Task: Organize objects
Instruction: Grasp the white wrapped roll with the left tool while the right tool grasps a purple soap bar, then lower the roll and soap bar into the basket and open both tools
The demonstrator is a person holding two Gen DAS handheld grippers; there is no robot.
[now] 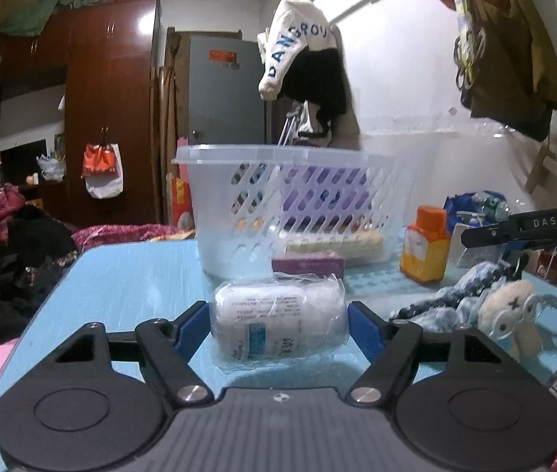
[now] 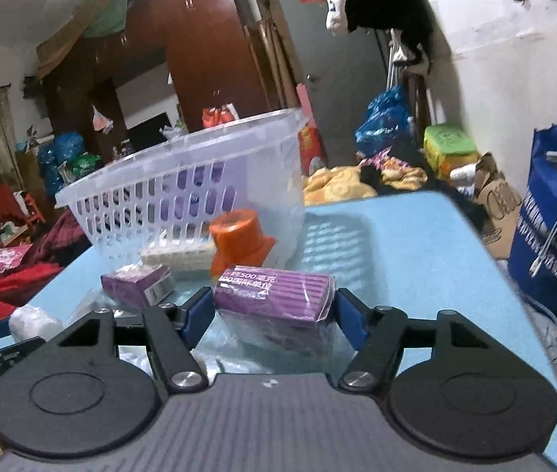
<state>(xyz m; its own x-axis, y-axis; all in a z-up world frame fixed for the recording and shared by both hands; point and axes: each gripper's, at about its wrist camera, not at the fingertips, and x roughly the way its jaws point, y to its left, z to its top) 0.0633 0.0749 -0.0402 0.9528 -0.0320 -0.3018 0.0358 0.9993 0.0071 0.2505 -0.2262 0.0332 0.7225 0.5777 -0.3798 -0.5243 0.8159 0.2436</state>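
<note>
Dim room, cool bluish light. Bright glare spot on the wardrobe [image 1: 145, 23]. Soft, grainy and blurry all over. Bent, stretched edges; dark corners in both views.

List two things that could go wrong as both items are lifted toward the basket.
The white bottle between the left gripper's fingers sits in loose plastic wrap and may slip. The purple box in the right gripper could knock the orange-capped bottle standing before the basket.
</note>
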